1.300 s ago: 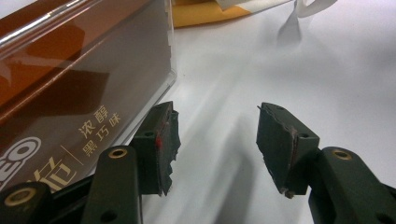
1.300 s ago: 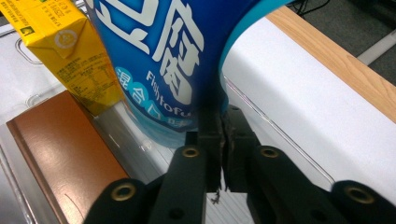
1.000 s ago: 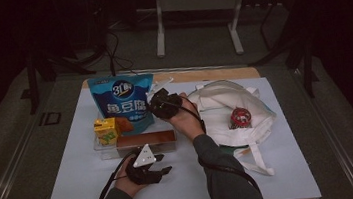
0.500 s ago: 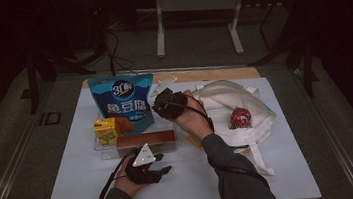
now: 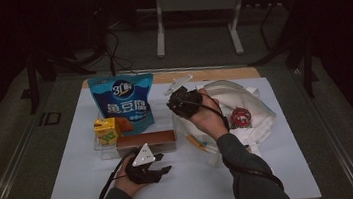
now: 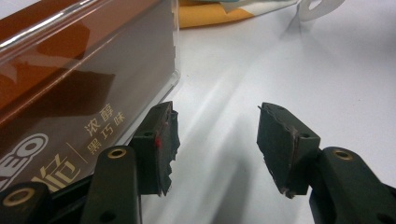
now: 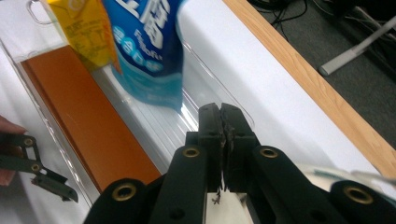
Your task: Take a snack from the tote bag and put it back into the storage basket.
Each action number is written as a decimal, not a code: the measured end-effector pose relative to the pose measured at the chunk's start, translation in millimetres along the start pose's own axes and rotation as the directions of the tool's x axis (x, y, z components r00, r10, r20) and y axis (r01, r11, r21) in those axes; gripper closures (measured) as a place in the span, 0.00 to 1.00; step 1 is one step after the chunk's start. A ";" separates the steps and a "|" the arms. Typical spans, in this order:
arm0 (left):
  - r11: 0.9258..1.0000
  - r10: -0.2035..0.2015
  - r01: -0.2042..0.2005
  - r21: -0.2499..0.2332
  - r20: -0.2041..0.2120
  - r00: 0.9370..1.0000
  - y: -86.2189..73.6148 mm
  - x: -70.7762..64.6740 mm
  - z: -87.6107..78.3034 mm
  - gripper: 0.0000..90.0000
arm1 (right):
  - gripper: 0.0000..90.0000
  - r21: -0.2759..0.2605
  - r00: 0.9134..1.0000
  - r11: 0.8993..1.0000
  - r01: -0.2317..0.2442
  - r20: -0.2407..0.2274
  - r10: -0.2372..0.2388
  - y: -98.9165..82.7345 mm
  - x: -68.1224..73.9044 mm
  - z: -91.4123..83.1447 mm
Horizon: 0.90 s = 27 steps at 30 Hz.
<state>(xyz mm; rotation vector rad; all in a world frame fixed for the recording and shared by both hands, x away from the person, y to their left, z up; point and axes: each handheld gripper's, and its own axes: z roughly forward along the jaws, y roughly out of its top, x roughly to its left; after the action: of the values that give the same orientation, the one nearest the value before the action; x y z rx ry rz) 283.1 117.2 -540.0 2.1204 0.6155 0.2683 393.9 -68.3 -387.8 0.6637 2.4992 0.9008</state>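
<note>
Two grippers in your hands: your left gripper point(image 5: 165, 170) rests on the white table cover point(image 5: 73, 181), jaws apart and empty, just beside the brown box point(image 6: 70, 93) lettered "黑巧味". Your right gripper point(image 7: 221, 122), jaws pressed together on nothing, hangs over the clear tray point(image 5: 167, 125). Adjacent items: blue pouch point(image 5: 123, 103) lettered "鱼豆腐", yellow carton point(image 5: 106, 130), cloth bag point(image 5: 251, 106).

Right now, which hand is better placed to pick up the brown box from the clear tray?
Probably the left. The left claw is open, low on the table beside the brown box. The right claw is shut, raised above the clear tray.
</note>
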 end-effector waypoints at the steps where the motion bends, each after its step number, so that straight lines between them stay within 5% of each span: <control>1: 1.000 -0.003 0.003 -0.002 0.001 1.000 0.0 -0.2 0.2 0.52 | 1.00 0.005 1.000 1.000 -0.007 0.003 0.007 -2.2 -1.4 -0.8; 27: 1.000 -0.004 0.004 -0.002 0.001 1.000 0.0 0.1 0.1 0.52 | 1.00 0.036 0.995 0.996 -0.078 0.064 0.075 -38.6 -24.3 -19.4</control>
<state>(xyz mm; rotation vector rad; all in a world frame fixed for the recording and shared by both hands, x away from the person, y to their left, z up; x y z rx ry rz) 283.2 117.1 -540.1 2.1174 0.6186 0.2656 392.2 -117.3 -394.9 0.7927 2.4562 0.8470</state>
